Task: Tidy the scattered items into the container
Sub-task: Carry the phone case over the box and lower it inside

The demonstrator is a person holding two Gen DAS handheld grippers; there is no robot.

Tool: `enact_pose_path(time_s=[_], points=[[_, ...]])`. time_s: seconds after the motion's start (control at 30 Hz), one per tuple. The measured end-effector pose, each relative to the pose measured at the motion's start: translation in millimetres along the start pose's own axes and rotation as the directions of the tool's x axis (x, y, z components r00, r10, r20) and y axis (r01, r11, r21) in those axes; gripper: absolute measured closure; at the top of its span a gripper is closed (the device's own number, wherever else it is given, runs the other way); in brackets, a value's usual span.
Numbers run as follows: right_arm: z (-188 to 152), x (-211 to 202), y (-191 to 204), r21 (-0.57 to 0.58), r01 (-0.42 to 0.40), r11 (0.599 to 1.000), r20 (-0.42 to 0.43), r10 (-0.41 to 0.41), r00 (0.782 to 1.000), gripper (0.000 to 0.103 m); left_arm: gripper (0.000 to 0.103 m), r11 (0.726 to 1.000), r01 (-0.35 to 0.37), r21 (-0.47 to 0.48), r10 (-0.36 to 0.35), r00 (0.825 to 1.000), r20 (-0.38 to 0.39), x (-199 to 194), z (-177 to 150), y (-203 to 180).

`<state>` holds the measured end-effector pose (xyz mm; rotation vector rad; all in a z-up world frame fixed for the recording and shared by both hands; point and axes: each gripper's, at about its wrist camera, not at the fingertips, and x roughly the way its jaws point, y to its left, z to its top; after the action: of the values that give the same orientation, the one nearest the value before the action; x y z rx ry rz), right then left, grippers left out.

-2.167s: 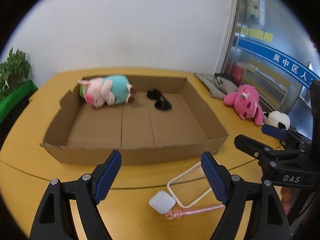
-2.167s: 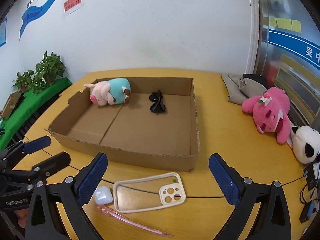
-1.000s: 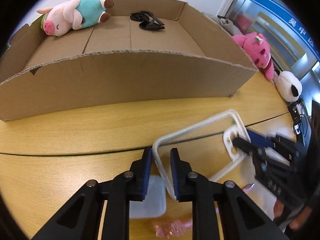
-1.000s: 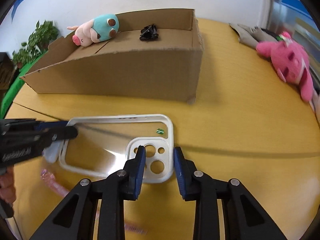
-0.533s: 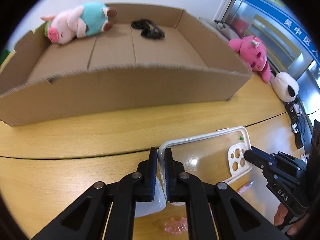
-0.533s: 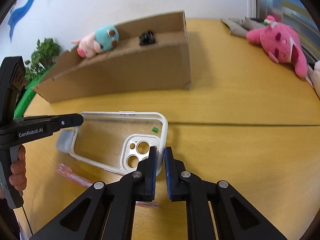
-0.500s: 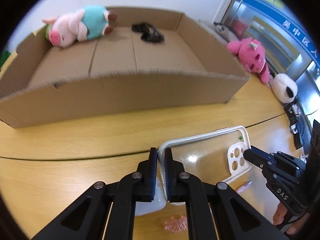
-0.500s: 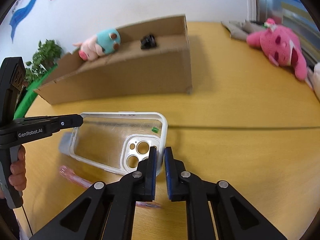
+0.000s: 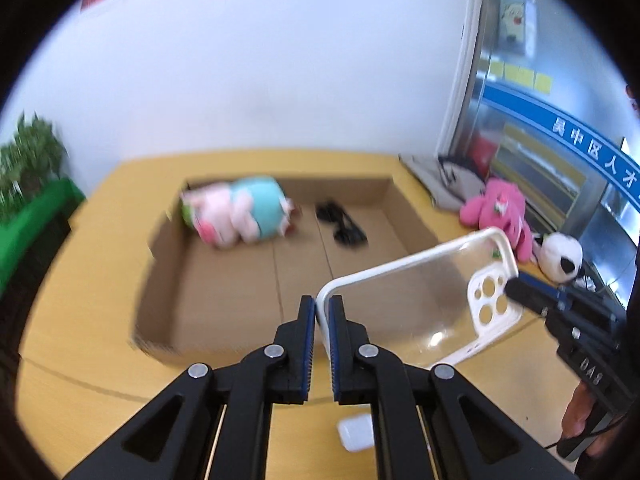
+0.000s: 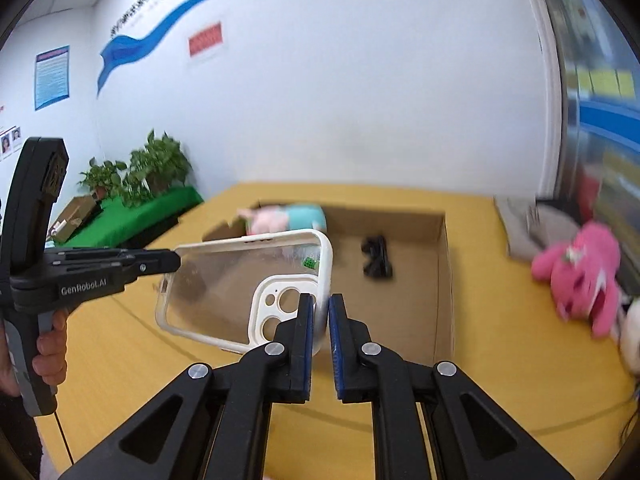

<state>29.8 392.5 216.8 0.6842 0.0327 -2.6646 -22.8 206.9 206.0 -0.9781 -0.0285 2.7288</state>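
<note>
A clear phone case with a white rim [image 9: 424, 292] [image 10: 240, 280] hangs tilted in the air over the front edge of the cardboard box [image 9: 240, 280] [image 10: 444, 280]. My left gripper [image 9: 322, 312] is shut on its plain end, and its tip shows in the right wrist view [image 10: 172, 262]. On the camera-hole end my right gripper [image 10: 322, 312] [image 9: 516, 284] is shut as well. In the box lie a pink pig plush in teal [image 9: 236, 216] [image 10: 284, 216] and black sunglasses [image 9: 340, 224] [image 10: 376, 260]. A white earbud case [image 9: 356, 434] rests on the table below my left gripper.
A pink plush [image 9: 500, 212] [image 10: 584, 276], a panda plush [image 9: 560, 254] and grey cloth [image 9: 448, 180] lie on the table right of the box. Potted plants [image 10: 136, 172] stand beyond the table's left edge. A hand [image 10: 48, 356] holds the left gripper's handle.
Both grippers closed on the two ends of the phone case and lifted it off the table, towards the box. The earbud case stayed on the table.
</note>
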Motion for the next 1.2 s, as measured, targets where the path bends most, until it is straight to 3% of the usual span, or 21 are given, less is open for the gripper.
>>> enact_pose_path(time_s=[0.33, 0.57, 0.7, 0.83, 1.03, 1.2], points=[[113.4, -14.7, 37.8, -0.111, 0.003, 0.994, 0.194, 0.019, 0.981, 0.095, 0.096, 0.999, -0.015, 0.040, 0.008, 0.985, 0.172, -54.2, 99.9, 32.8], [177.7, 30.5, 47.5, -0.103, -0.032, 0.994, 0.156, 0.048, 0.987, 0.094, 0.097, 0.999, -0.042, 0.019, 0.037, 0.981, 0.189, -40.9, 169.4, 65.3], [191.8, 73.3, 52.0, -0.093, -0.023, 0.995, 0.096, 0.032, 0.995, 0.094, 0.097, 0.994, -0.103, 0.030, 0.099, 0.988, 0.117, -8.2, 190.0, 79.9], [193.1, 117.4, 42.7, -0.035, -0.034, 0.999, 0.026, 0.035, 0.999, 0.094, 0.097, 0.995, -0.102, 0.018, 0.102, 0.995, 0.023, 33.7, 192.9, 97.5], [154.7, 177.6, 21.6, 0.046, -0.046, 0.998, -0.100, 0.050, 0.994, 0.094, 0.098, 0.997, -0.081, -0.005, 0.080, 0.991, -0.110, 98.8, 169.2, 119.0], [114.5, 231.7, 10.4, 0.137, -0.077, 0.988, -0.215, 0.105, 0.971, 0.094, 0.098, 0.995, -0.101, -0.002, 0.098, 0.968, -0.230, 152.2, 135.9, 136.6]])
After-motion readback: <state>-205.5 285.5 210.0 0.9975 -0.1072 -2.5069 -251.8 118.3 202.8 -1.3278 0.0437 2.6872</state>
